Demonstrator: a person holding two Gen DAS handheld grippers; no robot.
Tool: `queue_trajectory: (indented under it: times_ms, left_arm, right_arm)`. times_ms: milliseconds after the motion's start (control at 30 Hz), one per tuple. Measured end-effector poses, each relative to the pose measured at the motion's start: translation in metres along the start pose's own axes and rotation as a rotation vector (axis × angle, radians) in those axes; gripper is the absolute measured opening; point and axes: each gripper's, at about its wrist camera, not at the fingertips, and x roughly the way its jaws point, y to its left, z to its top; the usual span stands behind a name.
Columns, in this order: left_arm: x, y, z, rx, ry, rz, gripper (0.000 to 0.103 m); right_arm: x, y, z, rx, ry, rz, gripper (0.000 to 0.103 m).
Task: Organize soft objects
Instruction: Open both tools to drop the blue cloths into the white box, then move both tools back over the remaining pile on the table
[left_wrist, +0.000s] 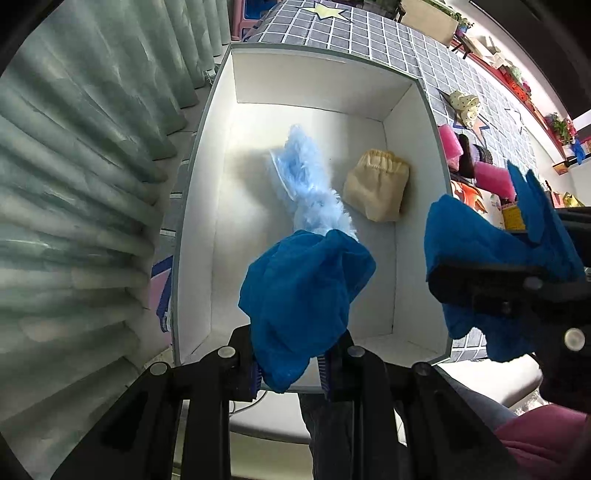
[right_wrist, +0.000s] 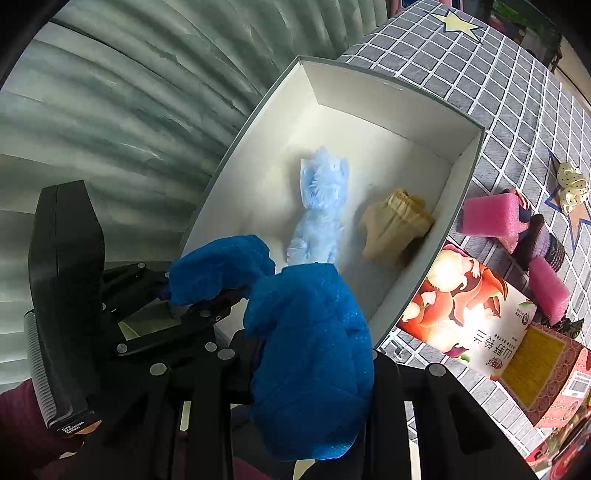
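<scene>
A white open box (left_wrist: 417, 166) (right_wrist: 369, 96) stands on the grid-patterned cloth. Inside it lie a light blue fluffy item (left_wrist: 310, 188) (right_wrist: 321, 206) and a beige gathered pouch (left_wrist: 376, 184) (right_wrist: 395, 225). A blue cloth (left_wrist: 306, 291) (right_wrist: 310, 354) hangs over the box's near end, bunched in two lumps. My left gripper (left_wrist: 290, 373) (right_wrist: 207, 299) is shut on one lump. My right gripper (right_wrist: 310, 369) (left_wrist: 509, 291) is shut on the other lump, just right of the box wall. The cloth hides the right fingertips.
Pale green curtains (left_wrist: 74, 184) hang close on the left. Right of the box lie pink sponges (left_wrist: 493, 181) (right_wrist: 491, 214), a cream dotted bow (left_wrist: 465, 105) (right_wrist: 570, 184), a printed snack bag (right_wrist: 465, 306) and a red carton (right_wrist: 546, 373).
</scene>
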Motion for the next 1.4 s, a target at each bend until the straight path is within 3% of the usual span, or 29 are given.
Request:
queue_trajectory:
  times_ms: [167,267,400,433,500,633,700,833,900,1400]
  left_arm:
    - [0.001,0.000,-0.002,0.004,0.002,0.000,0.027]
    - [0.000,-0.001,-0.002,0.011,-0.010,-0.004,0.035]
    - [-0.003,-0.004,-0.002,0.029,-0.031,0.008,0.063]
    - [-0.004,-0.004,-0.002,0.031,-0.033,0.009,0.070]
    - [-0.005,-0.003,-0.002,0.029,-0.044,0.005,0.079]
    - [-0.007,0.001,-0.001,0.010,-0.065,-0.013,0.088]
    - [-0.006,0.003,0.000,0.003,-0.057,-0.004,0.090]
    - [-0.005,0.005,0.001,-0.023,-0.043,-0.037,0.090]
    - [-0.006,0.004,0.002,-0.027,-0.050,-0.040,0.090]
    - [-0.006,0.001,0.006,-0.016,-0.024,-0.021,0.091]
  right_arm:
    - [0.001,0.000,0.000,0.001,-0.001,0.003,0.031]
    - [0.001,0.001,0.000,0.002,-0.003,0.004,0.031]
    - [0.000,0.000,0.000,0.007,-0.003,0.013,0.033]
    - [0.001,0.000,0.000,0.010,-0.001,0.017,0.036]
    - [0.001,0.000,0.000,0.013,-0.001,0.019,0.065]
    - [-0.003,0.000,0.000,0.018,-0.014,0.010,0.071]
    - [-0.003,-0.003,0.000,0.026,-0.017,0.010,0.089]
    - [-0.007,-0.010,0.000,0.069,-0.019,-0.004,0.090]
    - [-0.009,-0.014,0.001,0.087,-0.021,-0.013,0.103]
    - [-0.016,-0.017,-0.002,0.094,-0.037,0.002,0.103]
